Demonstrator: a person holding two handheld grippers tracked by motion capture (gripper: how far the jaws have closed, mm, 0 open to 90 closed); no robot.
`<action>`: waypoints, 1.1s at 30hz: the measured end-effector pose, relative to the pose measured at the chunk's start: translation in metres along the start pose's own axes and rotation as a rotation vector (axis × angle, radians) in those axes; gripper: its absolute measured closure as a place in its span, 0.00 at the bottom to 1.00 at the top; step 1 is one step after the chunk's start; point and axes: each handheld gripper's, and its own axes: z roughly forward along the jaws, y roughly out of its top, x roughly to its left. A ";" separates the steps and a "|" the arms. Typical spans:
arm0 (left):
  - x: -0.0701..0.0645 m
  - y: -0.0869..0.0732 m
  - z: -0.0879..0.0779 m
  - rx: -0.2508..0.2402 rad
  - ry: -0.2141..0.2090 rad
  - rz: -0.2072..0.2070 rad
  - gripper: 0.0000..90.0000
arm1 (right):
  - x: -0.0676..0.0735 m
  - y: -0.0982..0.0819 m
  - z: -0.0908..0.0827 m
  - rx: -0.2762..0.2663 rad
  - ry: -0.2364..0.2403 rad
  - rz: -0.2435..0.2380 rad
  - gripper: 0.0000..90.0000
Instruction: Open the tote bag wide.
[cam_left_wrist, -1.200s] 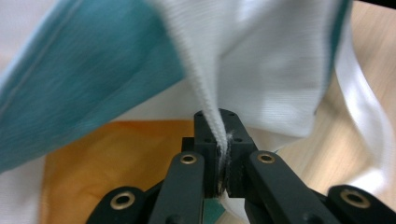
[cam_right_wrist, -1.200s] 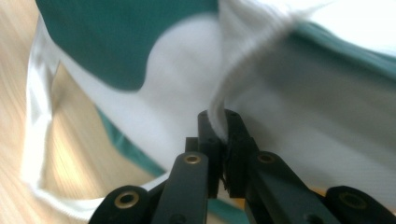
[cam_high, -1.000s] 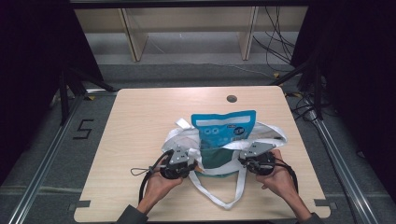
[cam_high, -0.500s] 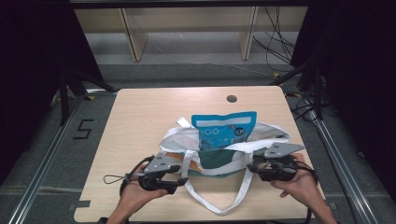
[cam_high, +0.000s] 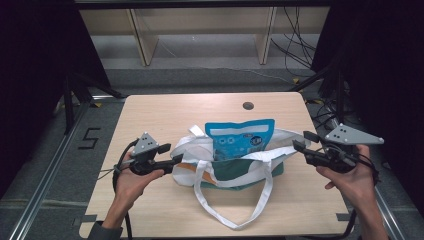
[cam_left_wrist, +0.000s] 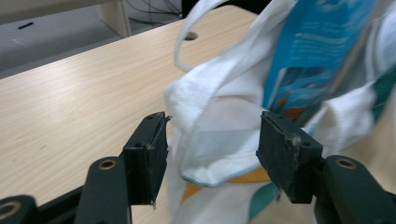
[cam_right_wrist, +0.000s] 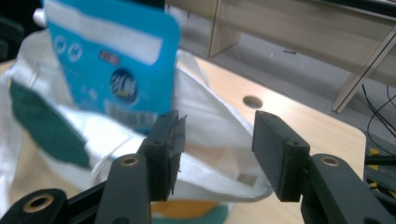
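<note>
White tote bag (cam_high: 235, 162) holding 1 upright blue pouch (cam_high: 240, 139) sits at the near middle of the table (cam_high: 165, 110), left claw (cam_high: 176, 161) and right claw (cam_high: 299, 141) just opened, gripping nothing, so the unsupported bag may slump and tip the pouch.

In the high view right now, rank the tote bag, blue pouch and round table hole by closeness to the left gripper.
From the left gripper:
1. Tote bag, just beside its jaws.
2. Blue pouch, standing in the bag, mid-table.
3. Round table hole, near the far edge.
</note>
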 end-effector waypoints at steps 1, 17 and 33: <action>0.001 0.001 0.005 0.011 0.011 -0.005 0.47 | -0.001 0.001 0.003 -0.004 -0.004 0.010 0.58; 0.021 -0.004 0.067 0.012 0.045 -0.014 0.85 | -0.025 -0.017 0.059 0.121 -0.086 -0.064 0.89; 0.019 -0.060 0.124 0.289 0.038 0.055 0.92 | -0.029 -0.112 0.146 0.443 -0.019 -0.081 0.98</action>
